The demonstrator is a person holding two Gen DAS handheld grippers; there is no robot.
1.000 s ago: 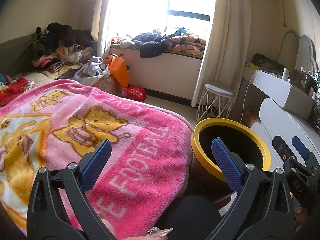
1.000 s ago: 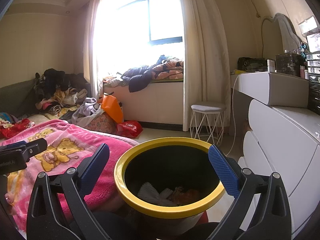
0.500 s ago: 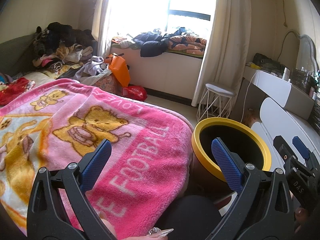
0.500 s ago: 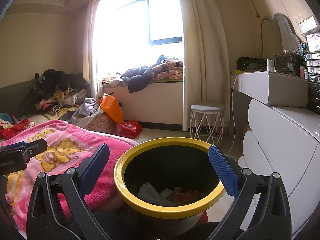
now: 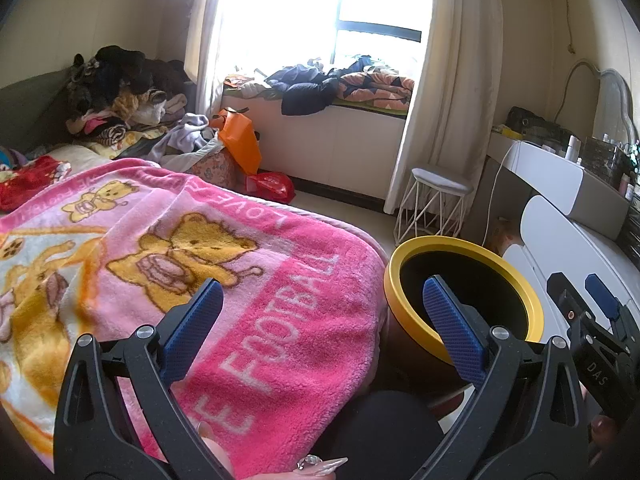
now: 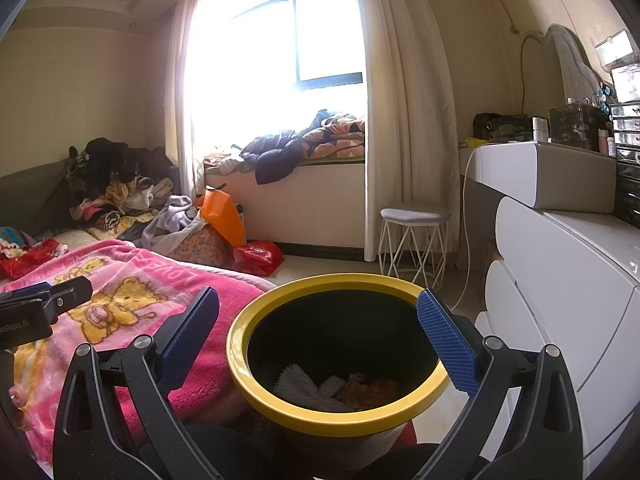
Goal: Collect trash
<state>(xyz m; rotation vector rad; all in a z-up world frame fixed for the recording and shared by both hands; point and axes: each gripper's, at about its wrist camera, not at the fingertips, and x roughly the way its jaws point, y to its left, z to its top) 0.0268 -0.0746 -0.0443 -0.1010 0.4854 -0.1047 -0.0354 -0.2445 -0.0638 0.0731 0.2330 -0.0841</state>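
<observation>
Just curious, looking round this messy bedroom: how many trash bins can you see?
1. A black bin with a yellow rim stands on the floor between the pink blanket and the white drawers, right under the right gripper. Others could be hidden behind the clutter.

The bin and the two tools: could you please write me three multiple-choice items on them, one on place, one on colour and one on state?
1. Where does the bin stand?
A. on the bed
B. on the floor between bed and drawers
C. on the stool

2. What colour is the bin's rim?
A. red
B. white
C. yellow

3. How are the tools?
A. both open and empty
B. both shut on trash
C. left shut, right open

Answers: 1 B, the pink blanket lies to its left and the white drawers to its right. 2 C, a yellow ring tops the dark inside. 3 A, the left tool and right tool each show spread blue pads with nothing held.
</observation>
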